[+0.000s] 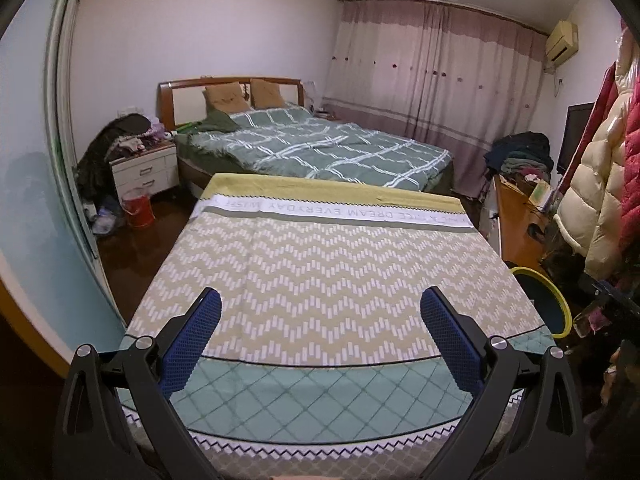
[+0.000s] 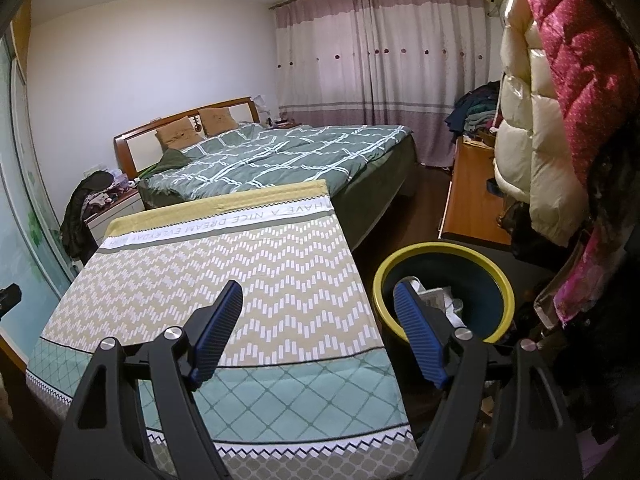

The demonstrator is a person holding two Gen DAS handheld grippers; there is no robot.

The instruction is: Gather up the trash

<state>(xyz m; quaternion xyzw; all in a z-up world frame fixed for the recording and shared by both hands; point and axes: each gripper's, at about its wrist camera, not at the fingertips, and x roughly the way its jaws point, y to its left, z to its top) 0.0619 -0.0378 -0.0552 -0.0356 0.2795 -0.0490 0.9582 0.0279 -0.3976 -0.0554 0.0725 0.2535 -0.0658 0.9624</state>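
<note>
A round bin [image 2: 505, 286] with a yellow rim and dark inside stands on the floor right of the cloth-covered table [image 2: 224, 264]. White and printed scraps of trash [image 2: 436, 298] lie inside it. My right gripper [image 2: 318, 294] hangs open over the table's right edge, its right finger in front of the bin, nothing between the blue pads. In the left wrist view my left gripper [image 1: 320, 300] is open above the table cloth [image 1: 320, 248], also with nothing in it. The bin's yellow rim [image 1: 560, 300] shows at the table's right side.
A bed with a green checked quilt [image 1: 320, 144] lies beyond the table. A white nightstand [image 1: 144, 172] piled with clothes and a red bucket [image 1: 138, 208] stand at the left. Puffy coats [image 2: 560, 100] hang at the right above a wooden desk [image 2: 472, 192].
</note>
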